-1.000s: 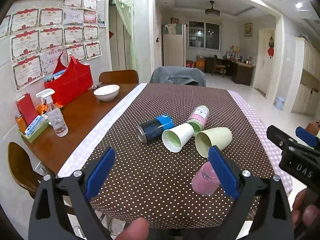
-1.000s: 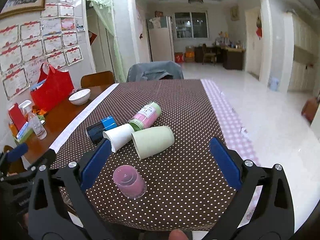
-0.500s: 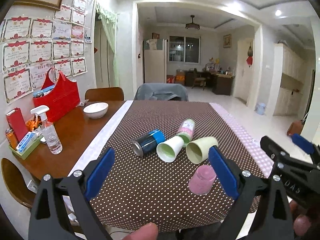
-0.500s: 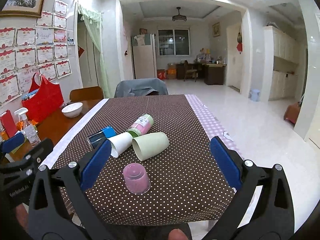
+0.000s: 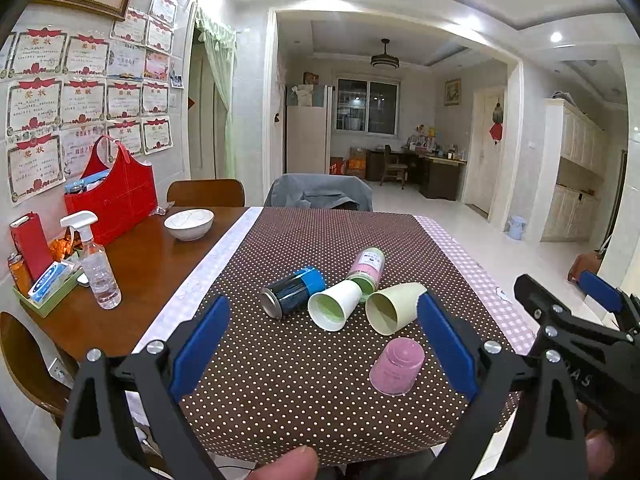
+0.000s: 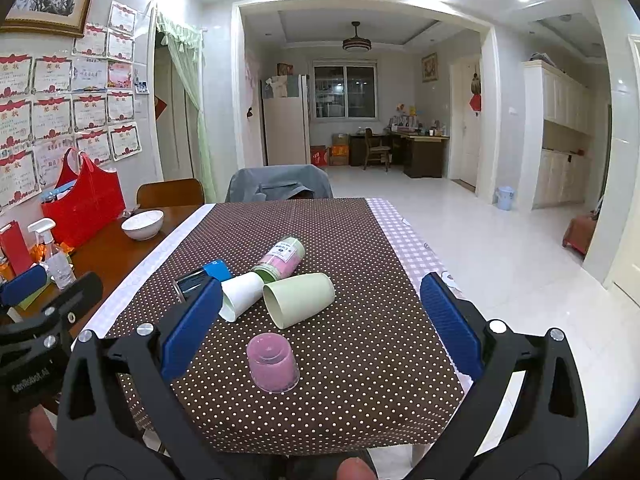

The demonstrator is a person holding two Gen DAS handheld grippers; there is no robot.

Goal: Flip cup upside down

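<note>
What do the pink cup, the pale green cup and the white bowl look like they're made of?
Pink cup: likely translucent plastic; light glows through its wall, and it stands mouth down. Pale green cup: probably matte opaque plastic, no glare, lying on its side. White bowl: glossy, looks like ceramic, though melamine is possible.

On the dotted cloth I count three cups: one pink cup (image 6: 273,362) standing mouth-down near the table's front edge, plus a white cup (image 6: 240,295) and a pale green cup (image 6: 299,298) lying on their sides. Two cans lie there too, a dark one with a blue end (image 5: 292,292) and a pink one (image 6: 280,259). Along the table's left edge (the bare wood part): one white bowl (image 5: 189,223), one spray bottle (image 5: 95,263), one red bag (image 5: 114,194).
</note>
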